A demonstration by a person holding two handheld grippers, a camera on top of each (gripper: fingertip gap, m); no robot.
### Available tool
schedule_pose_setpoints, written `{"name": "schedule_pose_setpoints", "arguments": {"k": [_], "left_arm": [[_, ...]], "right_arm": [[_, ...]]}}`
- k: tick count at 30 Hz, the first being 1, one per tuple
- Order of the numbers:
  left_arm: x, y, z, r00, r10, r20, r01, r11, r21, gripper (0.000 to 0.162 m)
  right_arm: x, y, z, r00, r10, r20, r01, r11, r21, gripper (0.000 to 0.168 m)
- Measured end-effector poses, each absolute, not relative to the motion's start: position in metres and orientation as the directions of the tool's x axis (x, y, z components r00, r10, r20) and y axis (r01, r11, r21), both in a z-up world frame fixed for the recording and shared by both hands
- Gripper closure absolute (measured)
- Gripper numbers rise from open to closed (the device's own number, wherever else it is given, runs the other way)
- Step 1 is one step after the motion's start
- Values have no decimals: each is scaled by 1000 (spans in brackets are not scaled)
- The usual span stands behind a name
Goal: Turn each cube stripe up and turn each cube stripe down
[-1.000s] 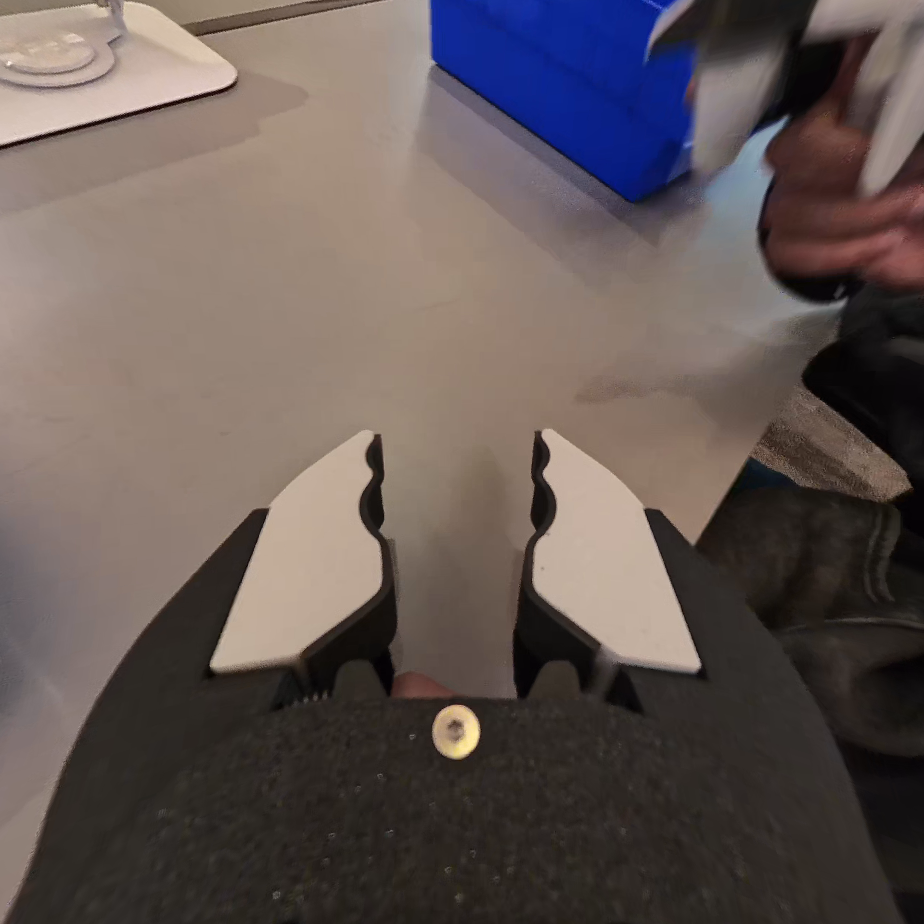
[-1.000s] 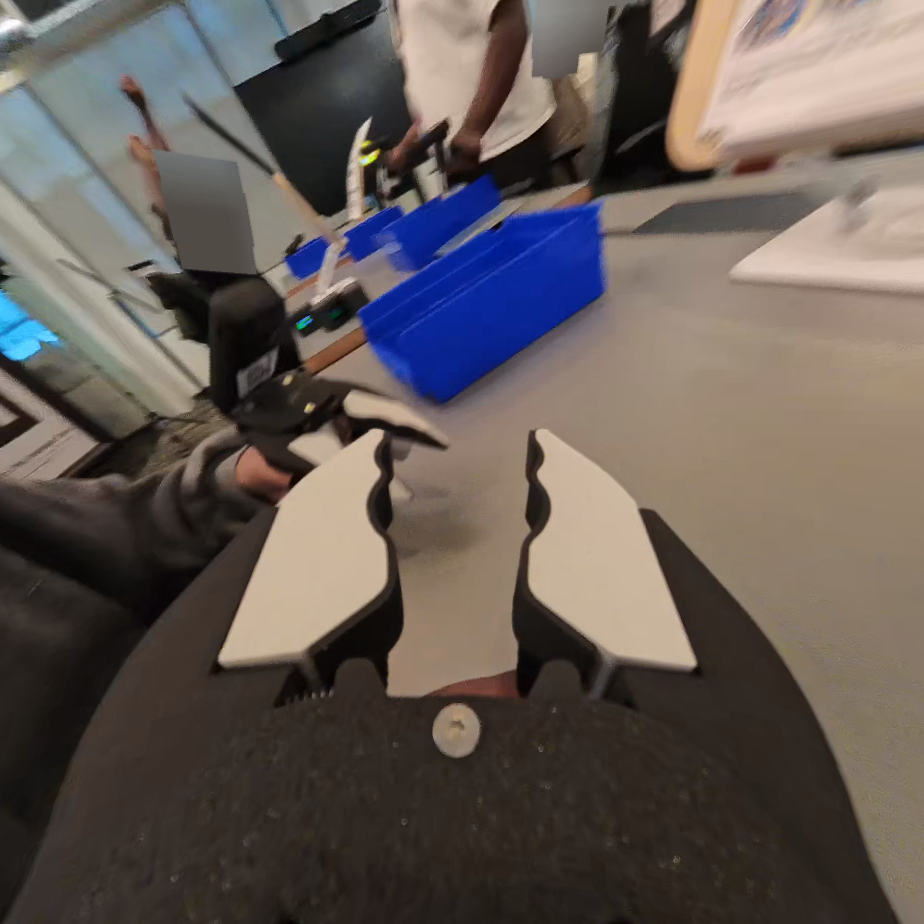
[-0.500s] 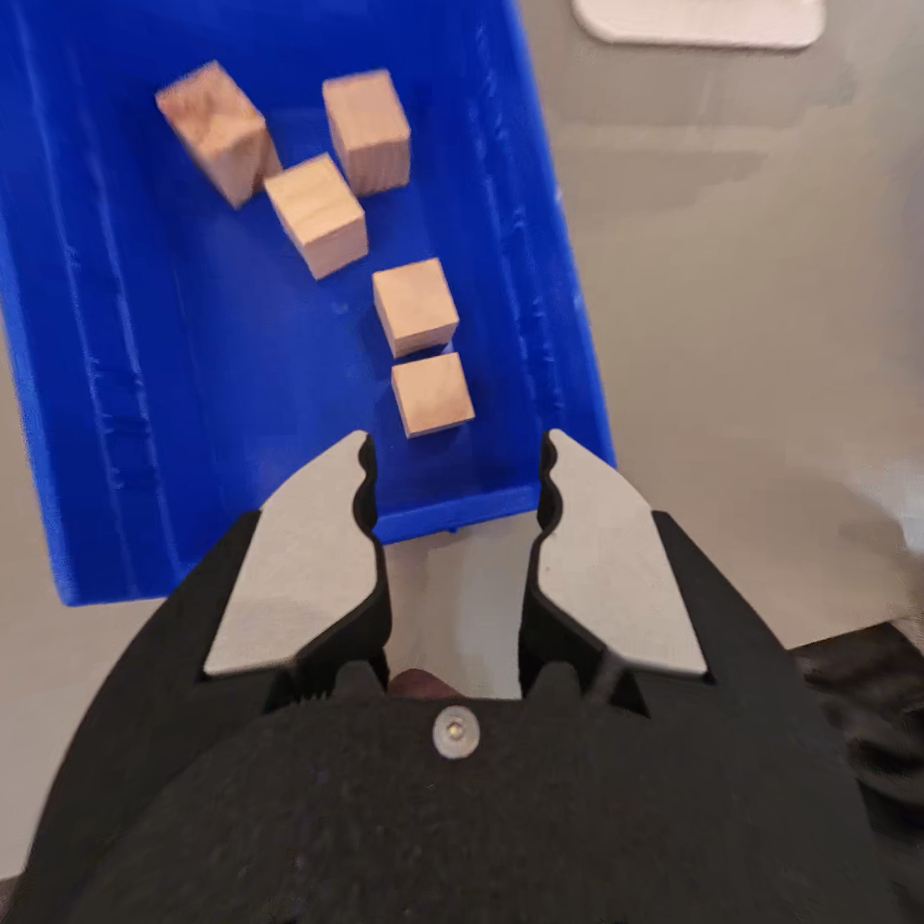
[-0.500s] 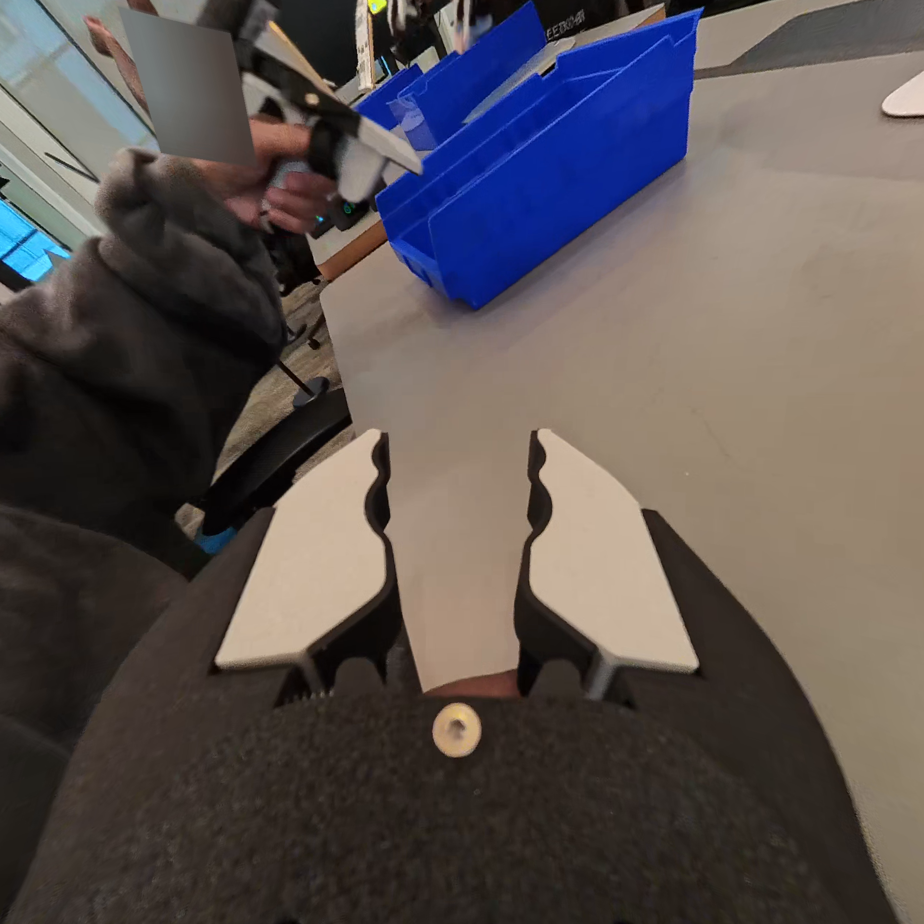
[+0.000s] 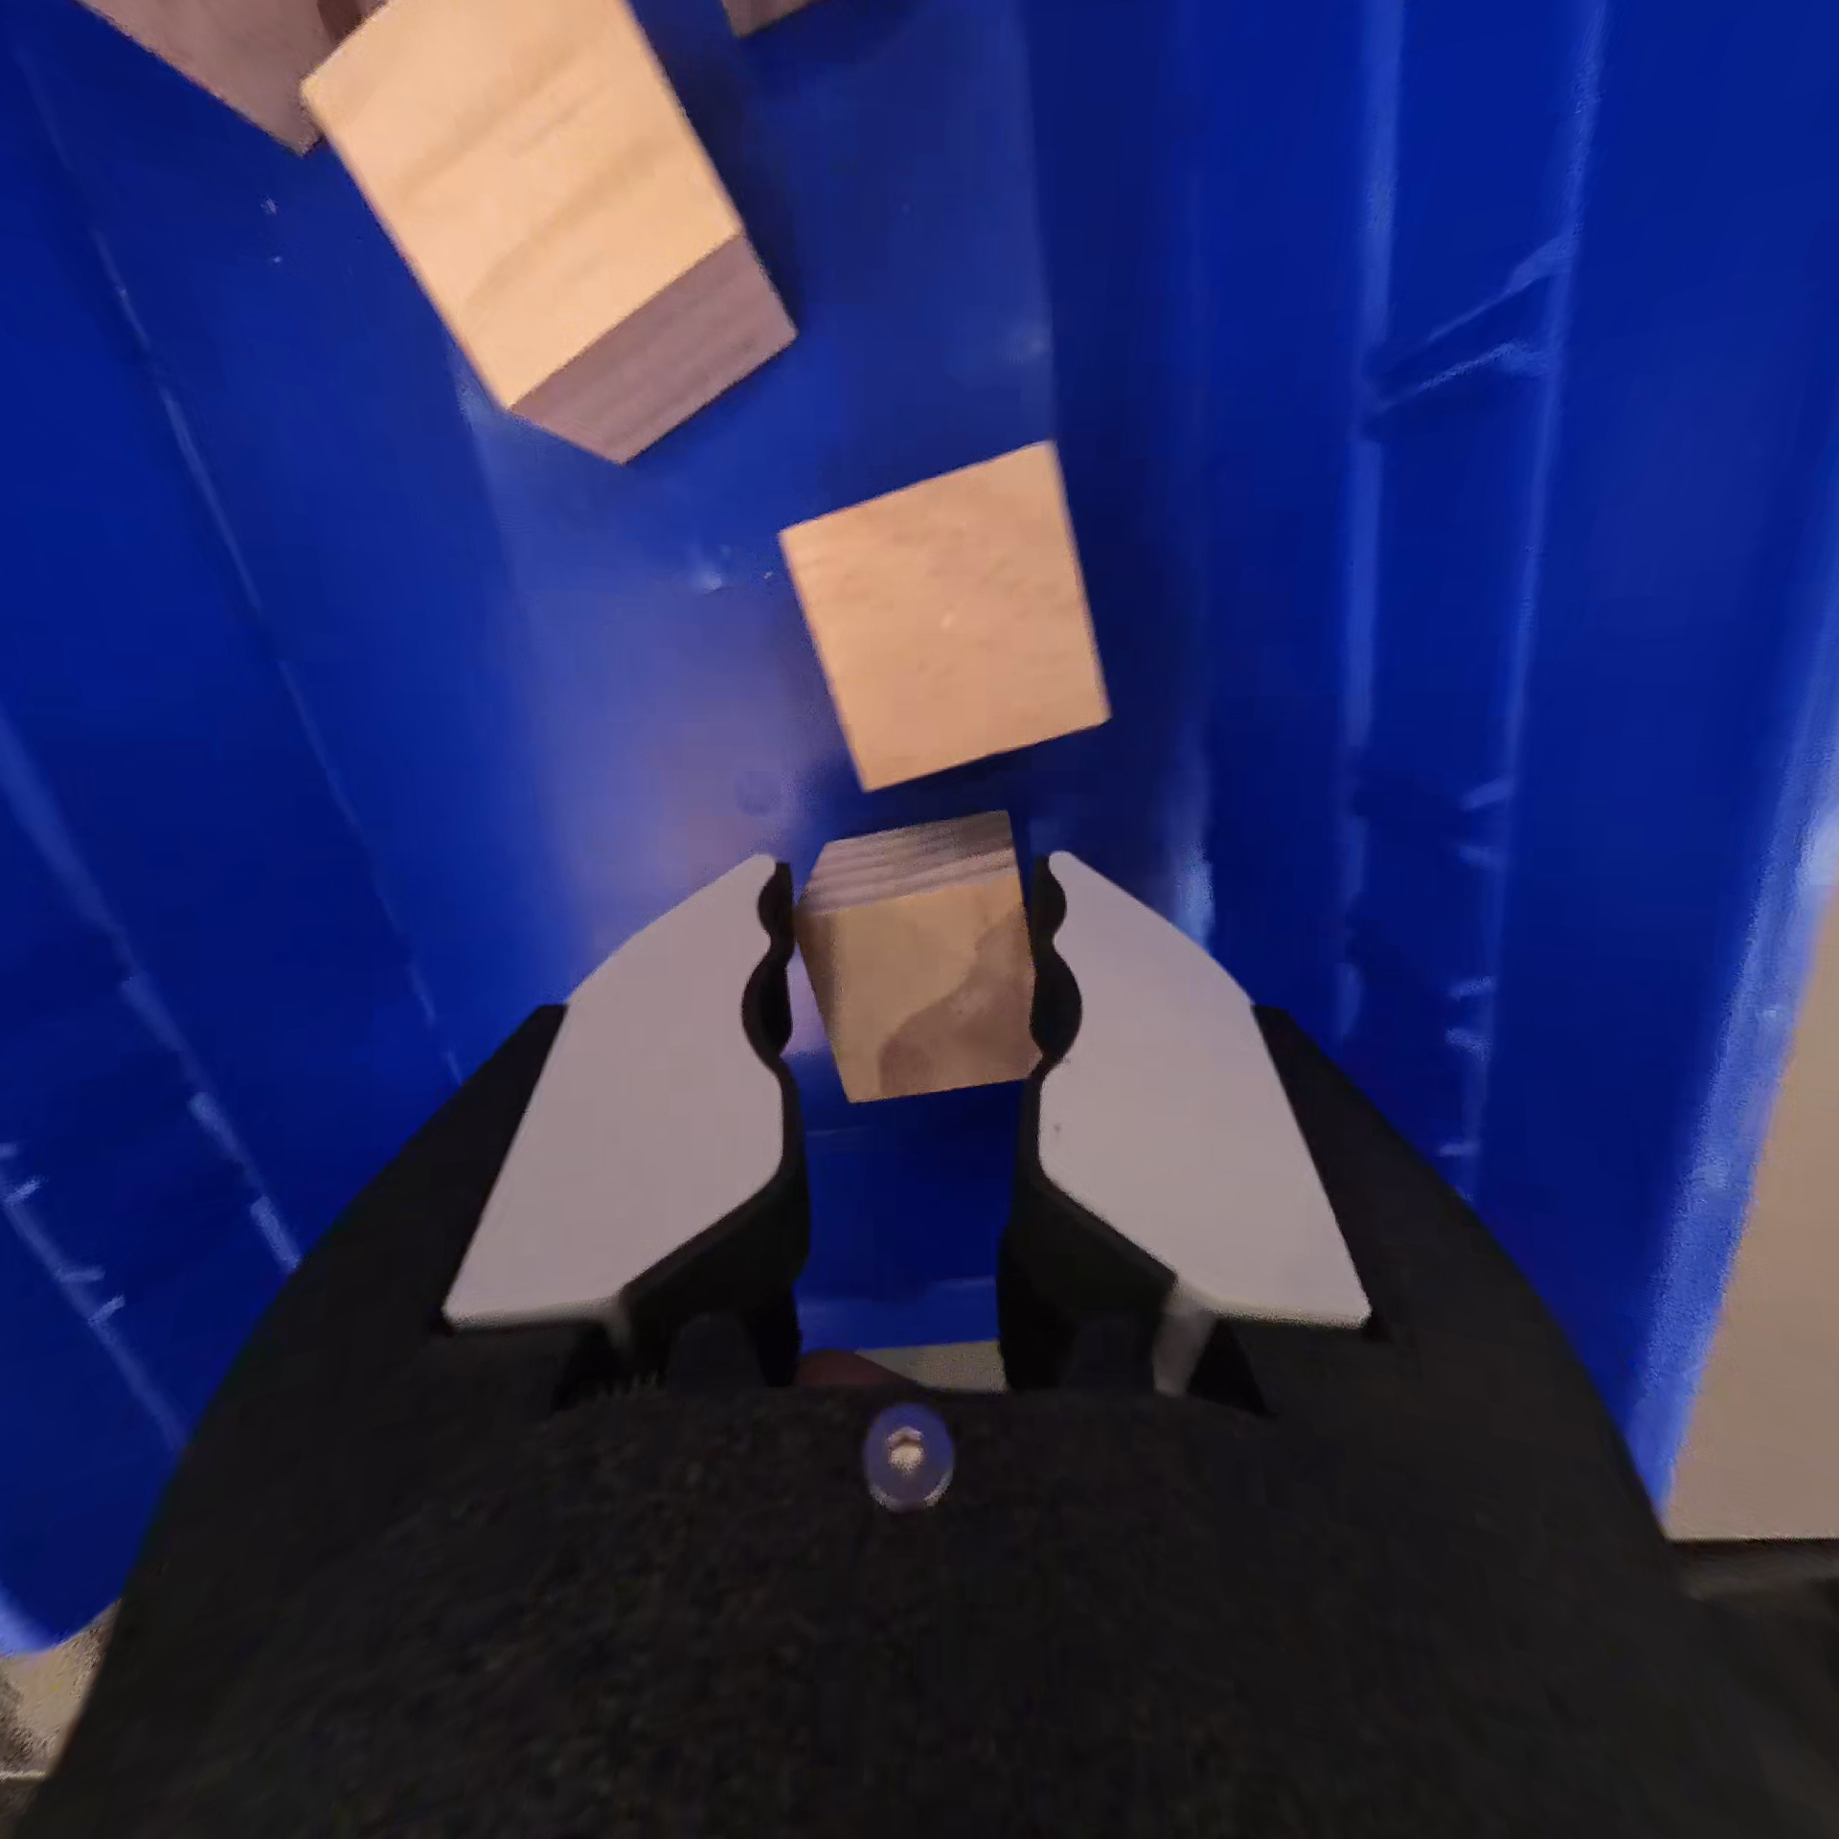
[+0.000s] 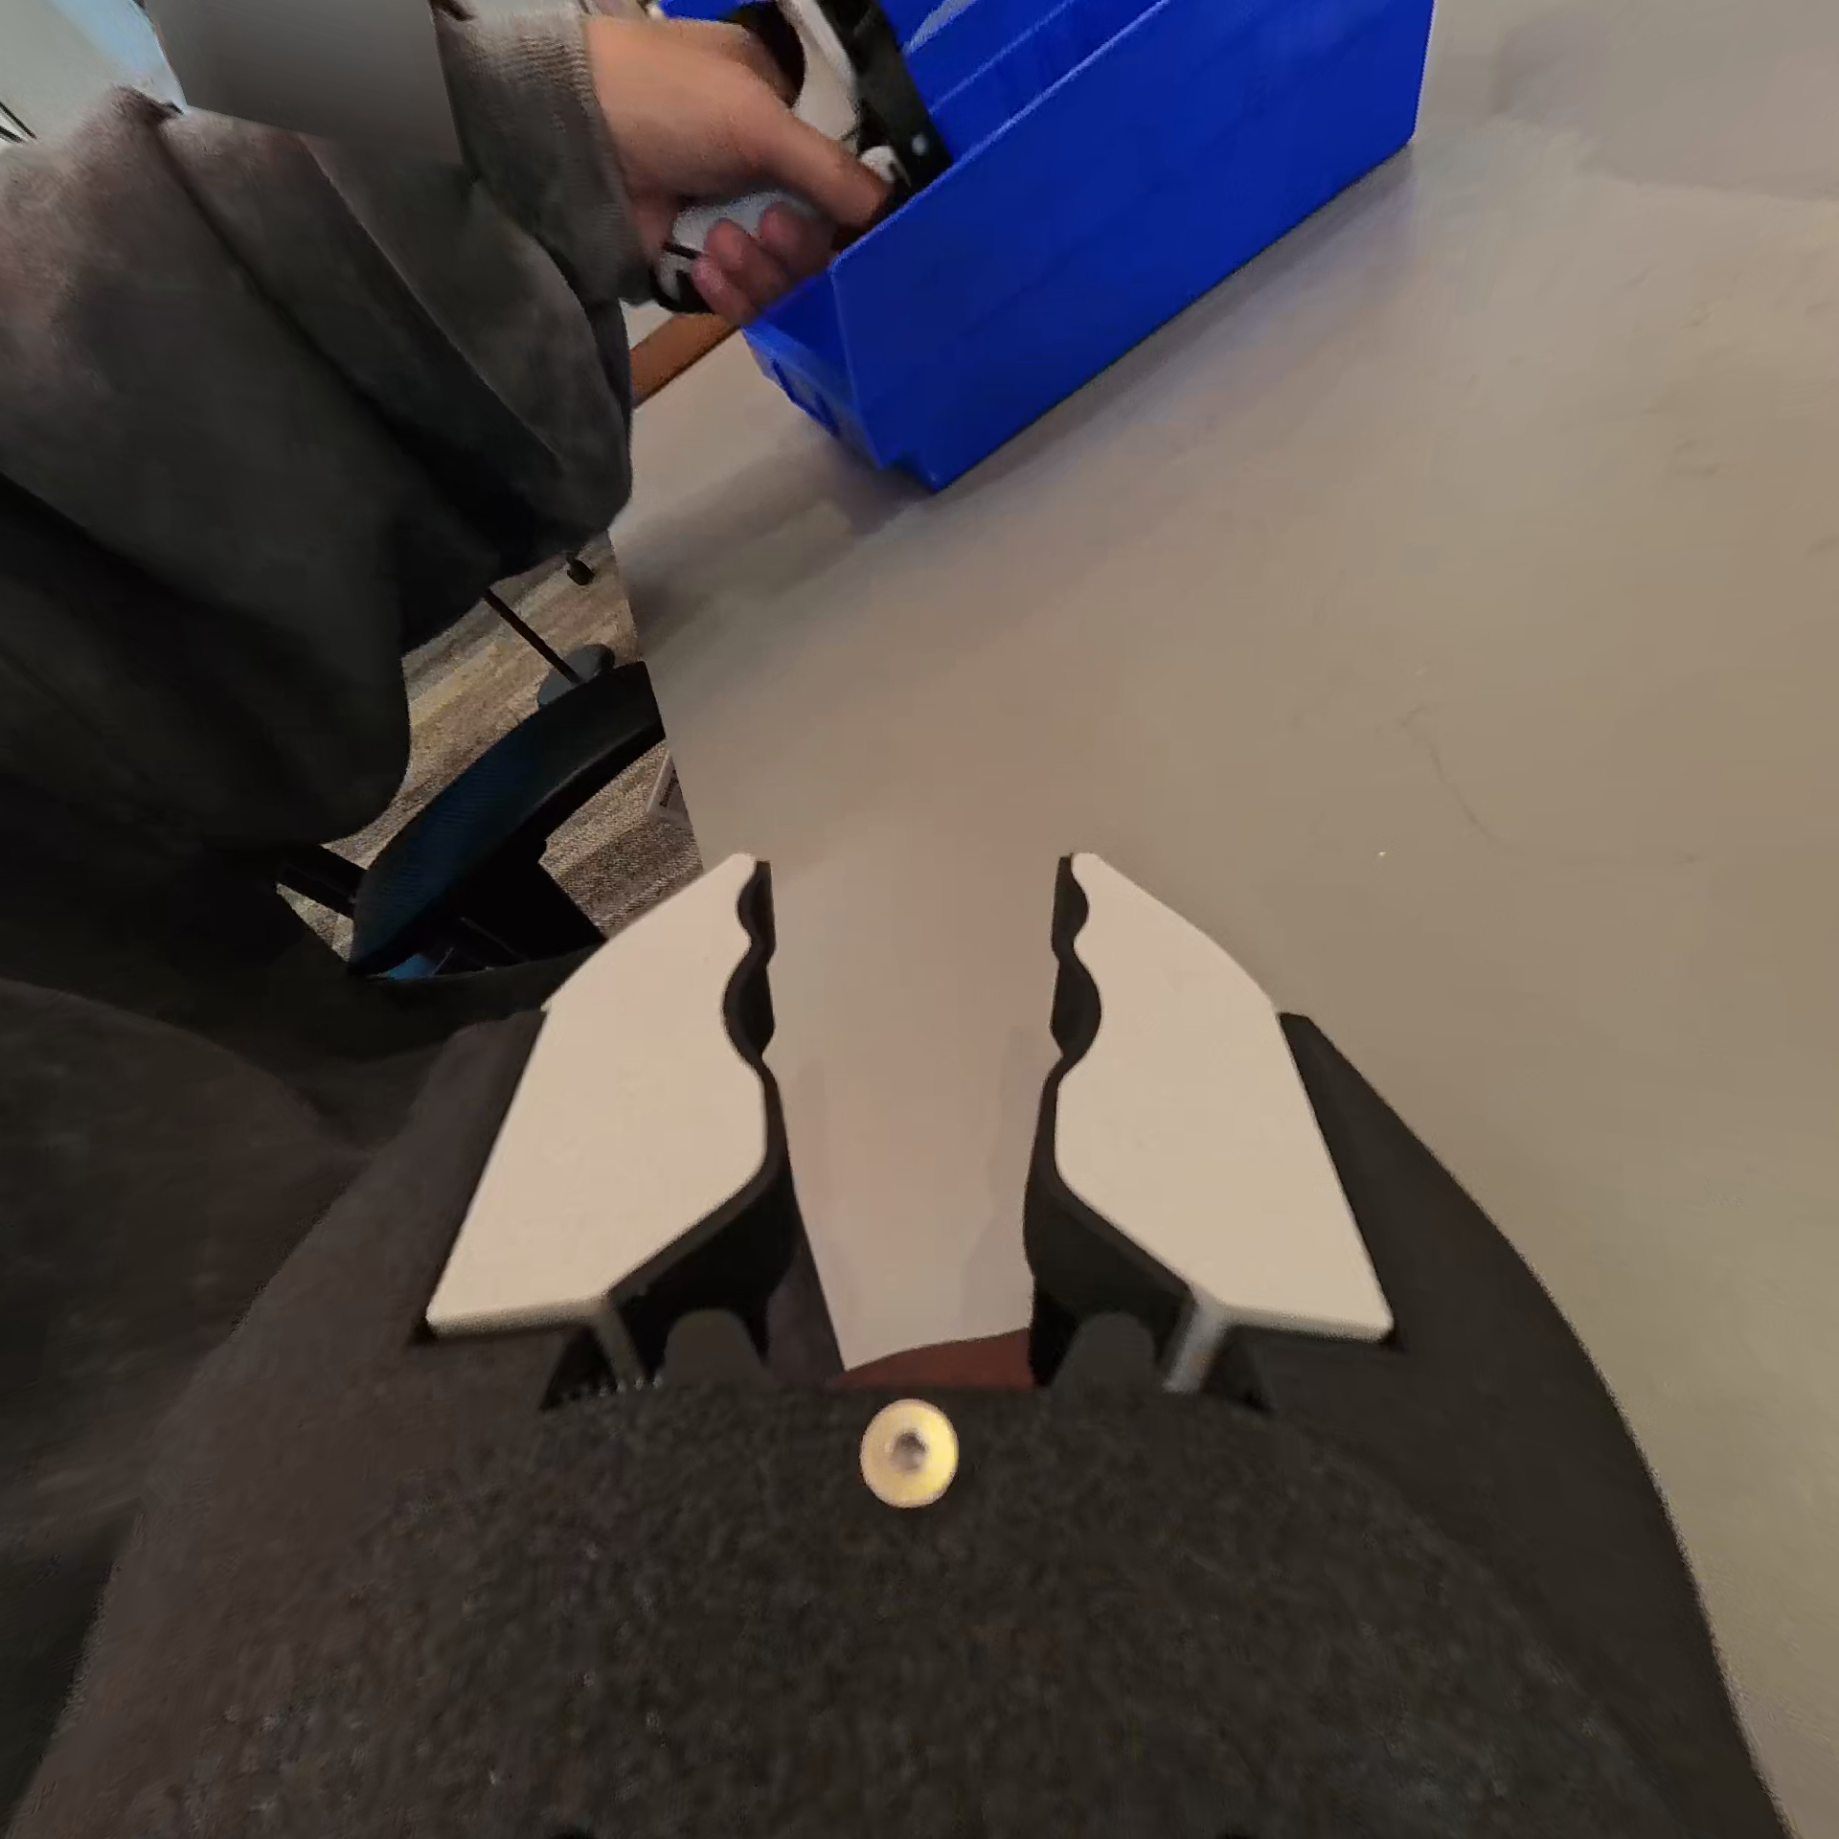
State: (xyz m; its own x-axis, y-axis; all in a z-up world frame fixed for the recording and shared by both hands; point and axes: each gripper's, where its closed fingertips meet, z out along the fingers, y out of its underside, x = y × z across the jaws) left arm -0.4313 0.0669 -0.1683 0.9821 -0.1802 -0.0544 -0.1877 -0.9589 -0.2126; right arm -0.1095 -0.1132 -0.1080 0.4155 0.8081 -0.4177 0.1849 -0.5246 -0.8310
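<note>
Since a moment ago the left tool (image 5: 911,901) has dropped into the blue bin (image 5: 1493,597), its jaws wide and straddling the nearest wooden cube (image 5: 916,980) without clamping, while the right tool (image 6: 911,896) hangs wide and empty over the counter (image 6: 1393,746), well apart.

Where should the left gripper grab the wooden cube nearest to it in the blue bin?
Across the nearest cube's two opposite flat side faces, coming down from above. It already sits between the open left gripper's fingers, and the next cube lies clear beyond it.
</note>
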Motion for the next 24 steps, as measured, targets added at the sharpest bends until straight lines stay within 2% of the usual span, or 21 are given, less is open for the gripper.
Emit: {"name": "schedule_pose_setpoints", "arguments": {"k": [4, 8, 12, 16, 20, 24], "left_arm": [[-458, 57, -157, 988, -152, -27, -154, -961, -229, 117], [-462, 64, -119, 973, -145, 180, -63, -916, -396, 118], [-413, 66, -63, 841, -319, 438, 11, -798, -603, 118], [-321, 48, -7, 619, -607, 498, 18, -623, -782, 118], [-228, 16, 19, 403, -791, 460, 11, -499, -866, 118], [-168, -3, 24, 264, -852, 452, 17, -464, -886, 118]], "right_arm": [[-106, -109, -108, 415, 795, -442, 161, -542, -825, 115], [-101, -99, -106, 416, 755, -508, 83, -588, -805, 116], [-99, -82, -95, 342, 687, -641, -65, -664, -745, 117], [-111, -53, -65, 191, 658, -728, -184, -705, -685, 116], [-139, -38, -41, 74, 683, -727, -196, -705, -682, 104], [-163, -40, -25, 0, 715, -699, -226, -681, -697, 99]]}}
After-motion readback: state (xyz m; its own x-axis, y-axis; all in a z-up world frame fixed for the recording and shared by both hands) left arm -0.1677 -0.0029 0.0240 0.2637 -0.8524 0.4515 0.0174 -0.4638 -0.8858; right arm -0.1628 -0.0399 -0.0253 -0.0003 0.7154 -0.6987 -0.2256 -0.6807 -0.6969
